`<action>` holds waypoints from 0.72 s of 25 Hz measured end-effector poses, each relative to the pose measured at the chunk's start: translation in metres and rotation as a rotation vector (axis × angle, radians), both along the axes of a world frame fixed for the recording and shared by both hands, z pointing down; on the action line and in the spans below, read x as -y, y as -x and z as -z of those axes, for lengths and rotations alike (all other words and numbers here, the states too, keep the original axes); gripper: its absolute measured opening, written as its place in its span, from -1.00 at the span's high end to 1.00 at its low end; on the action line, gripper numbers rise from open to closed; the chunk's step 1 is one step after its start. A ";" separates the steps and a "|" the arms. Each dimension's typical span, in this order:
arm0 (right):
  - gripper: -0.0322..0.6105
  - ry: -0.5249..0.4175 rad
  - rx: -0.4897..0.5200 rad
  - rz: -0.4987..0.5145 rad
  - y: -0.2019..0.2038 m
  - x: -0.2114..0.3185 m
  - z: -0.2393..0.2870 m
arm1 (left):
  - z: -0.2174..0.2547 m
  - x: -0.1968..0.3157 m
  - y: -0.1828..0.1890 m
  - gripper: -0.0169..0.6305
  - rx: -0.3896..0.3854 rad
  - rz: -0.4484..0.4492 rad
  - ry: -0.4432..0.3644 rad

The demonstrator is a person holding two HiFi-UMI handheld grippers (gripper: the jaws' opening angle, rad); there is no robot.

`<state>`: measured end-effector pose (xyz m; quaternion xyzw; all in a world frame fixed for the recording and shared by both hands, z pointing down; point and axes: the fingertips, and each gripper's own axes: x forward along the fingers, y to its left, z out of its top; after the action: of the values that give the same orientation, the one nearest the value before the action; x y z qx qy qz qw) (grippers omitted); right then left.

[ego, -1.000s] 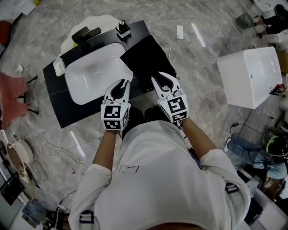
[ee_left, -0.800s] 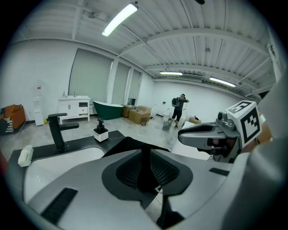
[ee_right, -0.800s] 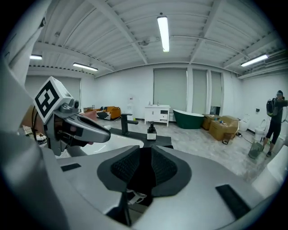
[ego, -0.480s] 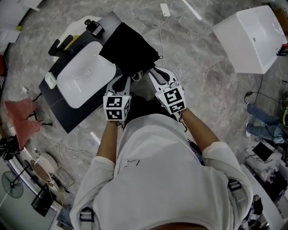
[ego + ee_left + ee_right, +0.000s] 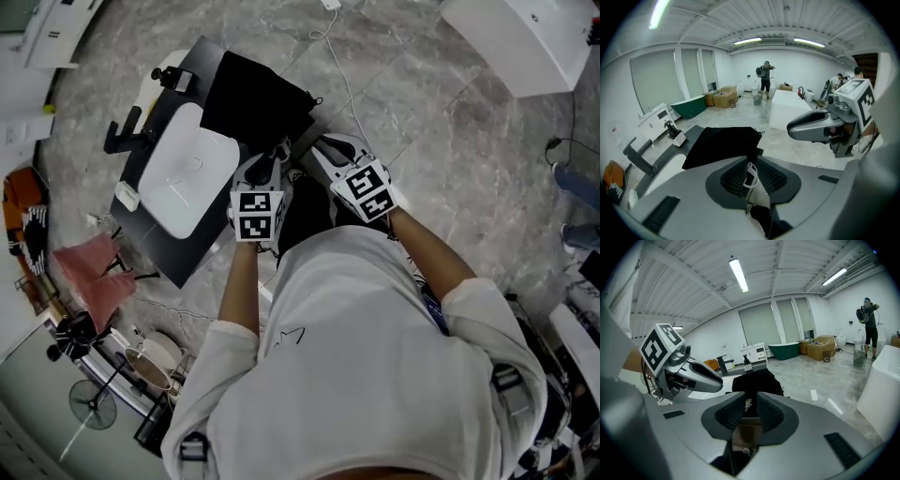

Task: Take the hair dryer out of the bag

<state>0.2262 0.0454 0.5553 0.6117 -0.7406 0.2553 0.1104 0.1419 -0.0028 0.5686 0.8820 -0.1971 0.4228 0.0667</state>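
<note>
Now you are holding the left gripper (image 5: 751, 159) and right gripper (image 5: 751, 395) at the near edge of the bag (image 5: 253, 98) on the counter (image 5: 187, 261), jaws narrowly apart and gripping nothing. The hair dryer is probably lying hidden inside, so be pinching opposite sides of the mouth and spreading gently

My head camera looks steeply down from above my shoulders onto my left claw (image 5: 272, 157) and right claw (image 5: 323, 150). The 2 gripper views ride close behind each claw's jaws, facing forward along them. All 3 views share the black bag (image 5: 253, 98) just beyond the jaws.
</note>
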 end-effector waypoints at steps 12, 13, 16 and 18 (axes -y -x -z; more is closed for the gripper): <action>0.69 0.109 0.067 -0.175 -0.013 -0.005 -0.036 | -0.057 0.024 -0.008 0.47 0.236 -0.252 -0.042; 0.69 0.113 0.068 -0.183 -0.012 -0.004 -0.037 | -0.061 0.026 -0.007 0.46 0.249 -0.267 -0.045; 0.69 0.127 0.074 -0.202 -0.008 -0.001 -0.040 | -0.069 0.031 -0.005 0.43 0.265 -0.293 -0.029; 0.69 0.141 0.077 -0.211 -0.006 0.001 -0.043 | -0.071 0.034 -0.007 0.43 0.251 -0.293 -0.002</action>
<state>0.2320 0.0448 0.5983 0.6667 -0.6560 0.3403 0.0972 0.1488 -0.0370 0.6399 0.8417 -0.0737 0.5345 -0.0218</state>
